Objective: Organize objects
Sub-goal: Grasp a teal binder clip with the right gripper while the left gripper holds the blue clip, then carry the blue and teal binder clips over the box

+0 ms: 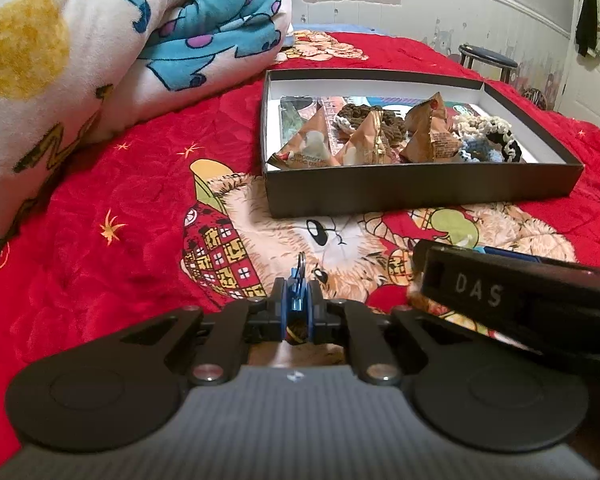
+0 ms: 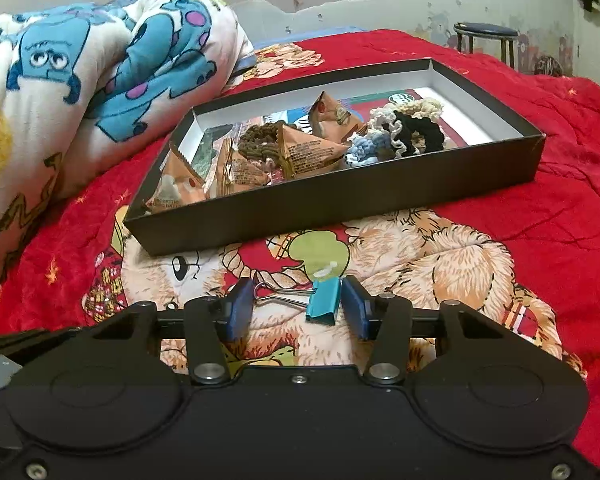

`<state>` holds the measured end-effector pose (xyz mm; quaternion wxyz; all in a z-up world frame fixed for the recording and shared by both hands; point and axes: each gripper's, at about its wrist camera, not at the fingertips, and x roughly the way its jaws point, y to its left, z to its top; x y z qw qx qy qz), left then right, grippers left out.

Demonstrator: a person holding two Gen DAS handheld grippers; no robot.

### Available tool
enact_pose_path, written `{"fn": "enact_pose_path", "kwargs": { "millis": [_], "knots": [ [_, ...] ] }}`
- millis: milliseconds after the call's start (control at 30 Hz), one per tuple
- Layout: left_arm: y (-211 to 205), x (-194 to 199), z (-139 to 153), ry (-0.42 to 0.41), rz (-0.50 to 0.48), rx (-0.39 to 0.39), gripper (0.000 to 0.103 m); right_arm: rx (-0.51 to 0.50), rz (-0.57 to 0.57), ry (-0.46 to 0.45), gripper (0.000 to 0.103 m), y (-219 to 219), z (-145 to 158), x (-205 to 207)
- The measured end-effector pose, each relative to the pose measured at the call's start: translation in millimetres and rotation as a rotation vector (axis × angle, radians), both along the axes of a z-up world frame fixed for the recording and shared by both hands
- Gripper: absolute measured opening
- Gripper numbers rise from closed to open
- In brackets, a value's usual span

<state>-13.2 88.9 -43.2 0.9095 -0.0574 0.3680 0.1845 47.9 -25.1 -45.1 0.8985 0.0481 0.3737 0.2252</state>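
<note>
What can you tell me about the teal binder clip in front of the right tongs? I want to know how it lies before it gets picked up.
The teal binder clip is small, with a folded metal-looking teal body and silver wire handles. It lies on its side on the red bedspread, handles reaching left toward the left finger of the right tongs, body near the right finger. It sits between the open fingers; whether either pad touches it is unclear. It lies outside the black box, on the near side.

Left tongs clamped tight; right tongs parted, both angled downward.
</note>
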Motion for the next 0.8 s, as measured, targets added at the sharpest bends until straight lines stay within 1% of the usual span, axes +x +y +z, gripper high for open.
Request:
{"fn": "enact_pose_path", "kwargs": {
  "millis": [100, 233, 333, 433, 533, 600, 700, 767, 800],
  "knots": [
    [-3.1, 0.5, 1.5, -0.008, -0.013, 0.005, 0.012, 0.048, -0.017, 0.022, 0.047, -6.2, 0.8, 3.0],
    [-6.1, 2.4, 3.4, -0.020, -0.026, 0.006, 0.012, 0.087, -0.020, 0.021, 0.047, -10.2, 3.7, 3.5],
    [-4.1, 3.9, 5.9, -0.037, -0.020, -0.023, 0.012, 0.128, -0.015, 0.003, 0.047, -13.7, 8.8, 2.6],
    [-2.1, 2.2, 11.1, -0.069, -0.024, -0.062, 0.012, 0.214, 0.005, 0.006, 0.047, -20.4, 15.4, 4.0],
    [-2.3, 1.7, 20.3, -0.098, -0.032, -0.059, 0.012, 0.298, 0.017, -0.023, 0.047, -27.9, 24.8, 3.9],
    [0.5, 2.6, 30.0, -0.128, -0.042, -0.079, 0.012, 0.353, 0.021, -0.034, 0.047, -33.0, 31.4, 5.8],
    [7.4, 10.4, 47.1, -0.158, -0.058, -0.088, 0.011, 0.396, 0.029, -0.047, 0.047, -36.4, 44.6, 11.1],
    [10.5, 20.9, 58.2, -0.150, -0.061, -0.035, 0.011, 0.429, 0.029, -0.047, 0.047, -39.8, 55.5, 17.4],
    [14.2, 25.7, 64.3, -0.156, -0.069, -0.031, 0.011, 0.444, 0.030, -0.045, 0.047, -41.7, 62.5, 22.5]
  ]
}}
